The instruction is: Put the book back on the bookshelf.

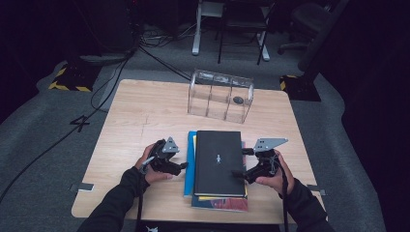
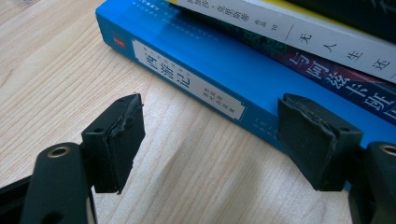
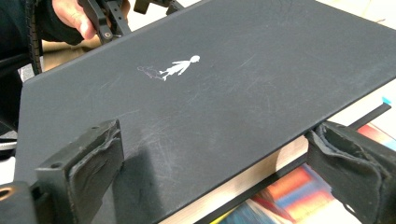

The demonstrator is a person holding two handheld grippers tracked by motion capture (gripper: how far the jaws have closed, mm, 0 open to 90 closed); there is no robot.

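Left gripper (image 1: 183,166): jaws held wide, nothing gripped, set just beside the blue book (image 2: 224,70).
Book stack: positioned centrally on the table (image 1: 140,111).
Right gripper (image 1: 240,162): jaws spread wide across the black book (image 1: 218,162) edge.

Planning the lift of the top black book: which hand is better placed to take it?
Likely the right. The right hand-held gripper already has its open jaws straddling the black book's edge; the left hand-held gripper faces the blue book's spine, lower down.

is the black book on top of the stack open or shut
Shut. The black book lies flat with its cover closed on the stack; the right gripper view shows its page block between both covers.
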